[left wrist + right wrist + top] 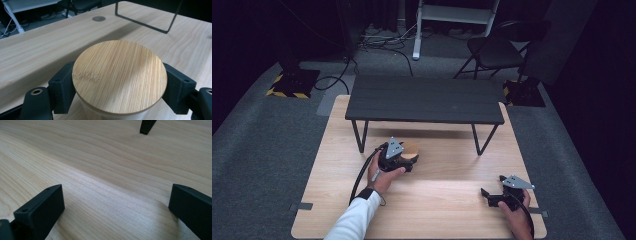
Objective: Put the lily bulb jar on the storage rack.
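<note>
A round bamboo lid tops a white jar that stands on the wooden table. My left gripper, in a hand with a white sleeve, is shut on this jar; in the left gripper view its black fingers press the jar's sides just under the lid's rim. The lid sits near the middle of the table, in front of the black bench. My right gripper rests low at the table's front right, with its jaws wide open and only bare wood between its fingertips.
A low black bench stands across the back half of the table on thin metal legs. A small round grey cap is set into the tabletop. A folding chair and cables lie on the floor behind.
</note>
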A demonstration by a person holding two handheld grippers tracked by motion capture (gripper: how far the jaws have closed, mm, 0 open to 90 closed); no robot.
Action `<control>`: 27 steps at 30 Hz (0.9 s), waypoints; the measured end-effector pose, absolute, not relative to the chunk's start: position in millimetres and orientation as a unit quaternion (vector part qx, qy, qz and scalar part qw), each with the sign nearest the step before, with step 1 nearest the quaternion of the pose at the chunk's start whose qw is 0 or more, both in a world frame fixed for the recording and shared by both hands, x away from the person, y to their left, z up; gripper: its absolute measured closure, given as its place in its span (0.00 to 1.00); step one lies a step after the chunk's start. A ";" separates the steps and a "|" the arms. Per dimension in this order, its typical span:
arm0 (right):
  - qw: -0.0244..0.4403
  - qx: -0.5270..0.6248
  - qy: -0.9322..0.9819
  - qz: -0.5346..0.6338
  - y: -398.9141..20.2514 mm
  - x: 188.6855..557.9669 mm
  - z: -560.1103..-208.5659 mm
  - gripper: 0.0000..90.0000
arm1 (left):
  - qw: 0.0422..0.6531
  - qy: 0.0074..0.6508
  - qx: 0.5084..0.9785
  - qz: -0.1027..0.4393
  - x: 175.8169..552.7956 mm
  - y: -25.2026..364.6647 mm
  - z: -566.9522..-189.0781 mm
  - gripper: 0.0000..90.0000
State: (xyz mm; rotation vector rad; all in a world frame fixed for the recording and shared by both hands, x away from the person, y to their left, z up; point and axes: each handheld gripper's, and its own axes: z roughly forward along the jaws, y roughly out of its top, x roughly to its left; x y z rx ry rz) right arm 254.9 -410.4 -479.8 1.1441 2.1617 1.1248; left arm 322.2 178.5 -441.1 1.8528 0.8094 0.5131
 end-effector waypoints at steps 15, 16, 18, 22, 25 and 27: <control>0.222 0.414 0.783 0.407 -410.4 254.8 -479.7 0.00 | 0.538 0.313 0.754 0.210 290.1 197.0 -365.1 0.27; 0.222 0.414 0.783 0.407 -410.4 254.8 -479.7 0.00 | 0.538 0.313 0.754 0.210 290.1 197.0 -365.1 0.27; 0.222 0.414 0.783 0.407 -410.3 254.7 -479.8 0.00 | 0.538 0.314 0.752 0.216 290.1 198.7 -351.7 0.27; 0.222 0.415 0.783 0.407 -410.1 254.3 -479.7 0.00 | 0.542 0.318 0.745 0.223 294.3 202.0 -329.6 0.27; 0.222 0.414 0.783 0.407 -410.2 254.4 -479.7 0.00 | 0.548 0.321 0.739 0.227 297.7 202.9 -314.6 0.27; 0.222 0.415 0.783 0.407 -410.2 254.4 -479.7 0.00 | 0.552 0.324 0.734 0.227 301.3 204.2 -305.0 0.27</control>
